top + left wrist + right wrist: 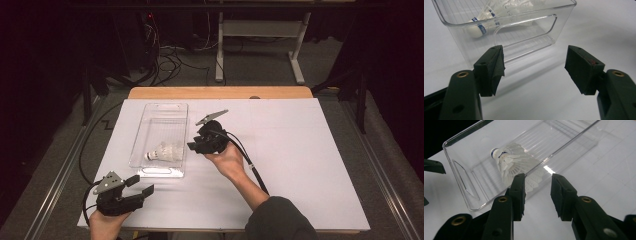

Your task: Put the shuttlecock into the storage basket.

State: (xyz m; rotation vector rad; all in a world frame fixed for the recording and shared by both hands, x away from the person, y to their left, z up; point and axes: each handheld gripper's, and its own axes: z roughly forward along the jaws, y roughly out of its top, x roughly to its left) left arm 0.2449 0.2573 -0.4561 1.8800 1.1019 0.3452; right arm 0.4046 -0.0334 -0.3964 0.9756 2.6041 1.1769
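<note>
— Shuttlecock [164, 151] lies on its side in the clear bin [145, 134], near the end closest to the person. Where is it from the grippers?

— It is just beside the right gripper [192, 146], to that gripper's left, with only the thin bin wall between them. The left gripper [141, 185] sits lower, near the table [300, 165] edge, a bit off from the bin.

— Which way does it point?

— It lies across the bin. Its round white cork points away from the right gripper, and the feather skirt faces that gripper.

— Are the grippers holding anything?

— No. The right one is partly open, with nothing between its pads. The left one is wide open and holds nothing too.

— What do the things look like?

— The bin is hard, see-through plastic, long, with ribs on the floor and a handle slot at each end. The feathers look soft and light. The pads are flat, black and rubbery.
</note>
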